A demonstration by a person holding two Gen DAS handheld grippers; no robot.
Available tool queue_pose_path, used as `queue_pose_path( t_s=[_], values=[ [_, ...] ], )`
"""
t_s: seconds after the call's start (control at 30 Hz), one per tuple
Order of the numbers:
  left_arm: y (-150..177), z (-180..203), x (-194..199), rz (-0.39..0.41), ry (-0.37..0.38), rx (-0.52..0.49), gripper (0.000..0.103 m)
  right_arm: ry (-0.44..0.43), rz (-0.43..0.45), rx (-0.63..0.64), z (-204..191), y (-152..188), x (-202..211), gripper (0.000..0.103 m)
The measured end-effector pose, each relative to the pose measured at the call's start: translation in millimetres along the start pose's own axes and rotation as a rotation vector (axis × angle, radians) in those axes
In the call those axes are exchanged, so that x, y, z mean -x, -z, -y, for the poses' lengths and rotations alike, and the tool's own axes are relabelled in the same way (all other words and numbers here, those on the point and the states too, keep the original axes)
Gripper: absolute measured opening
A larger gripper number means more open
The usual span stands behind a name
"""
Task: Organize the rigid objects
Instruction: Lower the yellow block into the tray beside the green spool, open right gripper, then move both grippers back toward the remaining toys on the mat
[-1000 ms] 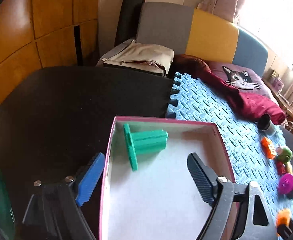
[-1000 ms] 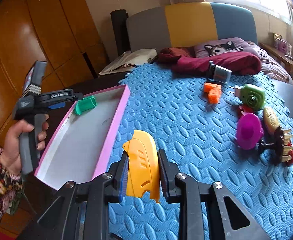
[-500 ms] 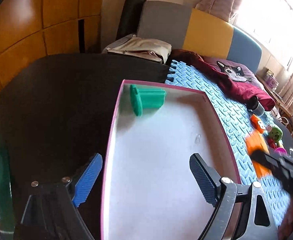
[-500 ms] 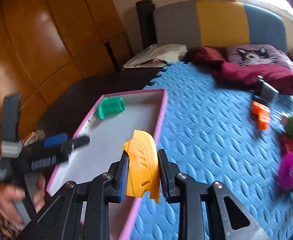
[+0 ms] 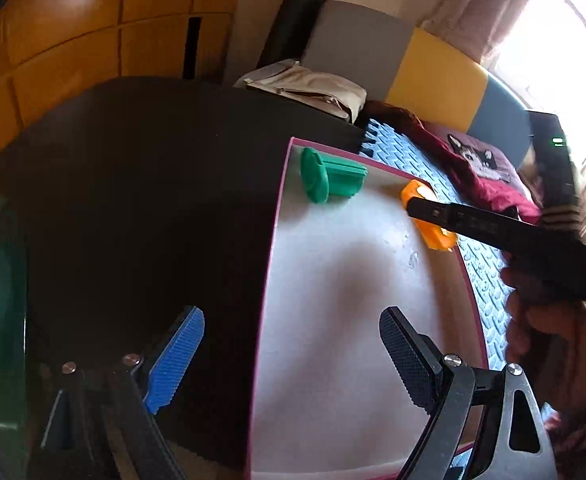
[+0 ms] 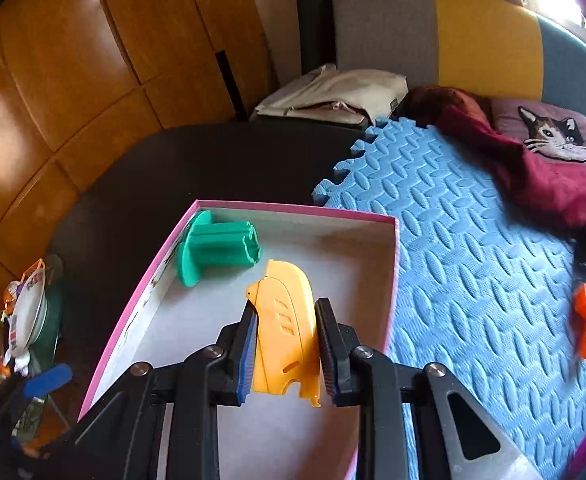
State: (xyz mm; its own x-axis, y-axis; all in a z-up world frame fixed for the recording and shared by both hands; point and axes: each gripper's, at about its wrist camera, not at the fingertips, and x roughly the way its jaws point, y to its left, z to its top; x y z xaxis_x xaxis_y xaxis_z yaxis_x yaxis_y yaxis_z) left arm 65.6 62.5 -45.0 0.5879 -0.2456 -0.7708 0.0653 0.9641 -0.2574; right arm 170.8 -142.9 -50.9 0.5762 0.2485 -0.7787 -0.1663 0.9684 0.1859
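Yellow plastic piece (image 6: 285,332): sitting low in the frame's centre, pinched by the right gripper (image 6: 287,354) over the pink-rimmed box (image 6: 297,210). Green spool (image 6: 213,250): lying in the box's upper-left corner. Left gripper (image 5: 289,358): jaws gaping wide, holding nothing, straddling the box's left rim. Blue foam mat (image 6: 453,240): spreading right.

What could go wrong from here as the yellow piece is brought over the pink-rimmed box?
1. The right tongs grip the yellow piece only at its lower half; it could tilt or slip before release.
2. It hangs close to the green part in the box; dropped here, it may knock or land on it.
3. The open left tongs straddle the box's near rim, so the two tools could collide.
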Motion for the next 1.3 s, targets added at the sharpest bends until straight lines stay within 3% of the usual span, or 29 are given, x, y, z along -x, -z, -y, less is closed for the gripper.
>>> queue_pose_path(
  t_s=[0.33, 0.57, 0.8, 1.07, 1.3],
  values=[
    [-0.1, -16.4, 7.5, 0.011, -0.003, 0.046, 0.09, 0.08, -0.065, -0.027, -1.7, -25.6, -42.4, 0.026],
    [0.6, -23.3, 9.9, 0.011, -0.011, 0.071, 0.09, 0.059, -0.076, -0.04, -6.9, -29.3, -53.1, 0.032],
    [2.3, -19.6, 12.1, 0.02, -0.016, 0.081, 0.091, -0.032, -0.031, -0.079, -0.8, -17.6, -21.1, 0.035],
    [7.5, 0.1, 11.4, 0.002, 0.019, 0.049, 0.093, -0.036, 0.033, -0.055, -0.4, 4.8, 28.6, 0.036],
    [14.1, 30.1, 16.1, 0.011, 0.075, -0.027, 0.094, 0.034, 0.08, -0.031, 4.9, 31.9, 71.6, 0.036]
  ],
)
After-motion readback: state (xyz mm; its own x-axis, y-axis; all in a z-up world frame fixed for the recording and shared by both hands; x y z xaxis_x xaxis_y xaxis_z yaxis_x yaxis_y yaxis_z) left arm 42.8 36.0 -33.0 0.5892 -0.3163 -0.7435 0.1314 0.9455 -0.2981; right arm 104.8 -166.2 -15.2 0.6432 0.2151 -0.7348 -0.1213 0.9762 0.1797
